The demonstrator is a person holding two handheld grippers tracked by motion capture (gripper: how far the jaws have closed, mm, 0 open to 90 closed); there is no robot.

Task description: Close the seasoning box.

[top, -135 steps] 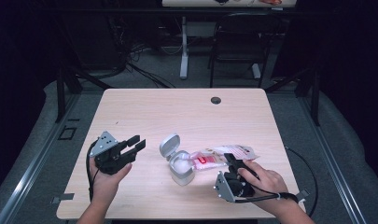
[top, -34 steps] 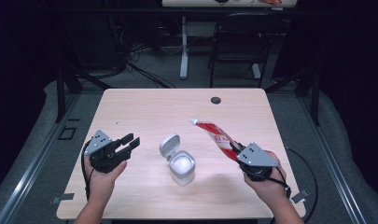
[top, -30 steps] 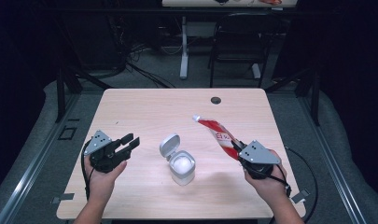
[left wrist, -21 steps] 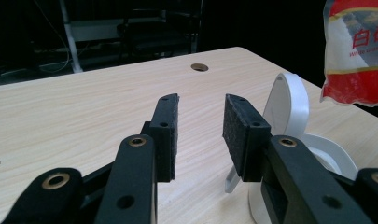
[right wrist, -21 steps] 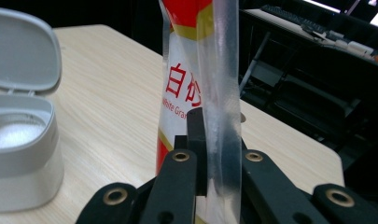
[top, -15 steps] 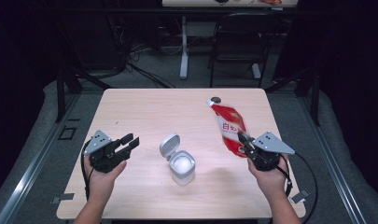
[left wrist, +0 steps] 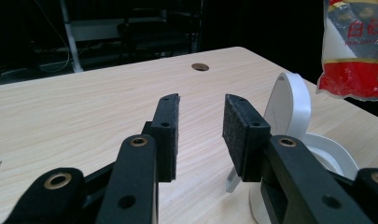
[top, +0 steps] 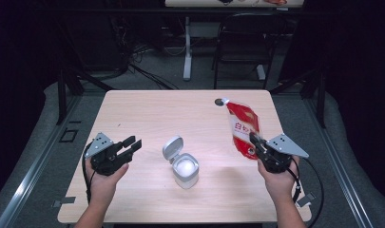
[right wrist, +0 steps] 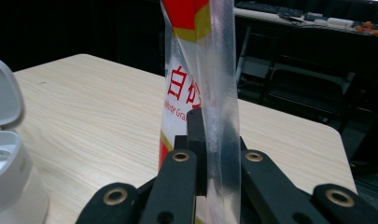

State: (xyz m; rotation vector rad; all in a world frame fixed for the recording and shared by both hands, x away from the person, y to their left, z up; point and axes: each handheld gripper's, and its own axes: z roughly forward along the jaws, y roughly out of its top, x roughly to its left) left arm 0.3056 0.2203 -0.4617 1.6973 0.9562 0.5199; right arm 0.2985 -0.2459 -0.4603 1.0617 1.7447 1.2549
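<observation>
Right gripper [top: 255, 140] pinches the sugar bag [top: 242, 128] aloft; next, probably tilt it toward the jar [top: 185, 170] at nine o'clock, left gripper [top: 131, 144] idle, jaws apart.

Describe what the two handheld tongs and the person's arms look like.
Both tongs, left and right, are black, with bolted link arms showing brass-coloured pivot holes and two flat jaws faced in dark rough padding. Each carries a grey three-cornered plate on top and trails a black cable. The forearms are bare, with no sleeves in sight.
</observation>
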